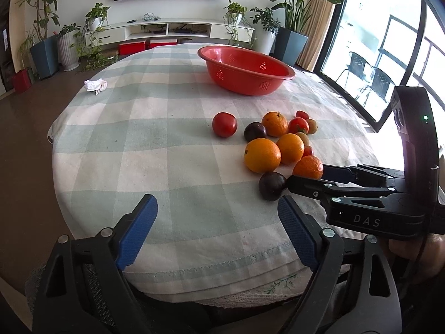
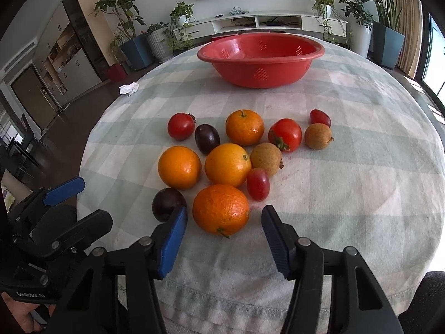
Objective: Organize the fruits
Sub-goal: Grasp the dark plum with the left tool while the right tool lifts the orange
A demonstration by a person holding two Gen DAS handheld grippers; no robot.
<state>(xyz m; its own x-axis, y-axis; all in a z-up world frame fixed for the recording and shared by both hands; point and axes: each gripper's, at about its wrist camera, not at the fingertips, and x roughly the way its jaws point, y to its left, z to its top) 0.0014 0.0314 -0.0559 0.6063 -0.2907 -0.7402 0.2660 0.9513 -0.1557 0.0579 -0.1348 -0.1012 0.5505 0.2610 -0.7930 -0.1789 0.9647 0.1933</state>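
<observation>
The round surface [image 2: 361, 181], under a pale green checked cloth, drops off just behind both grippers, with bare cloth left and right of the fruit cluster [image 2: 230, 164]. The red colander basket [image 2: 261, 55] stands beyond the fruit near the far edge, well apart from it. The right gripper [image 2: 222, 217] has its fingers apart, flanking the nearest orange [image 2: 221, 208] without touching; its body reads "DAS". The left gripper [image 1: 217, 211] hangs left of the fruit, fingers wide apart, gripping nothing. A crumpled tissue [image 2: 128, 88] lies far left of the basket. Potted plants and a TV line the wall.
</observation>
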